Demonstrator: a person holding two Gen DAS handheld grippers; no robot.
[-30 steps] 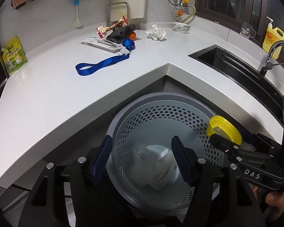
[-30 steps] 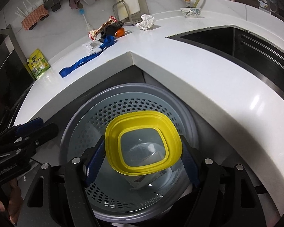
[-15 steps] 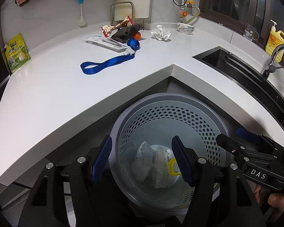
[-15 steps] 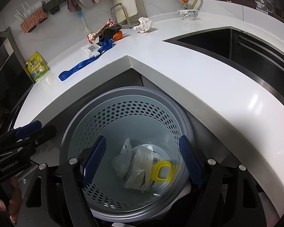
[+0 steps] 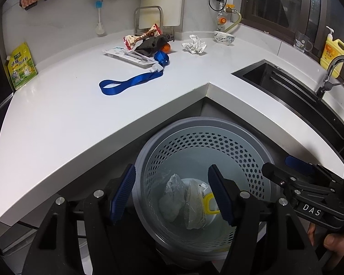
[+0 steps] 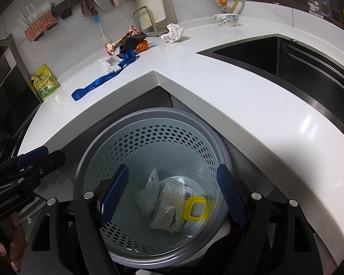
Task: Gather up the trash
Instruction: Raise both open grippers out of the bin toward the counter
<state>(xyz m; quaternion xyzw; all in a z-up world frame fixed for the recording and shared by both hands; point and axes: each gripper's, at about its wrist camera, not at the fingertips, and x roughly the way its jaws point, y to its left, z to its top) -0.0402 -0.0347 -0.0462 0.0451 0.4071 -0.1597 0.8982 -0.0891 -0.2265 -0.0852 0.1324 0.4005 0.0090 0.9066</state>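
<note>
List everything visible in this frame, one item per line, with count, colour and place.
bin: 1, grey, perforated, below counter corner
lid: 1, yellow, in bin
plastic bags: clear, in bin
counter: 1, white
strap: 1, blue, on counter
crumpled paper: 1, white, counter rear
snack wrapper: 1, red and cream, counter rear
bowl: 1, white patterned, by wall
sink: 1, black, right
left hand-held gripper: open over bin
right hand-held gripper: open over bin

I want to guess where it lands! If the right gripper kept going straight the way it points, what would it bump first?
Probably the trash at the bottom of the perforated bin: the clear plastic bag beside the yellow lid. The right gripper has open, empty jaws pointing down into it; depth is hard to judge.
</note>
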